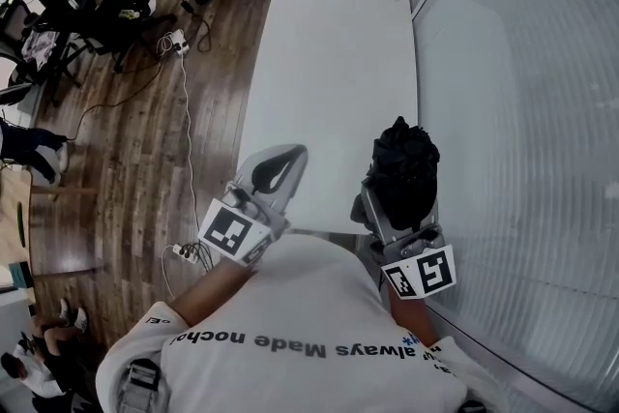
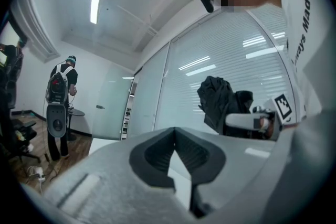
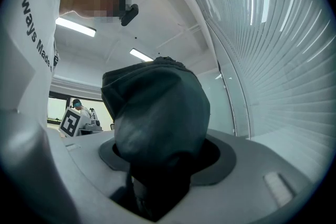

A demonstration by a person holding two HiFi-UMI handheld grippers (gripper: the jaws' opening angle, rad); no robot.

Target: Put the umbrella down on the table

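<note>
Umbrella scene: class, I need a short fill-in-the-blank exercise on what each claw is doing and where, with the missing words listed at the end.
1. The right claw is shut on the folded umbrella, whose colour is ____.
2. The left claw holds ____.
3. The white table runs along a ____ wall on the person's right.

Missing words: black; nothing; glass.
</note>
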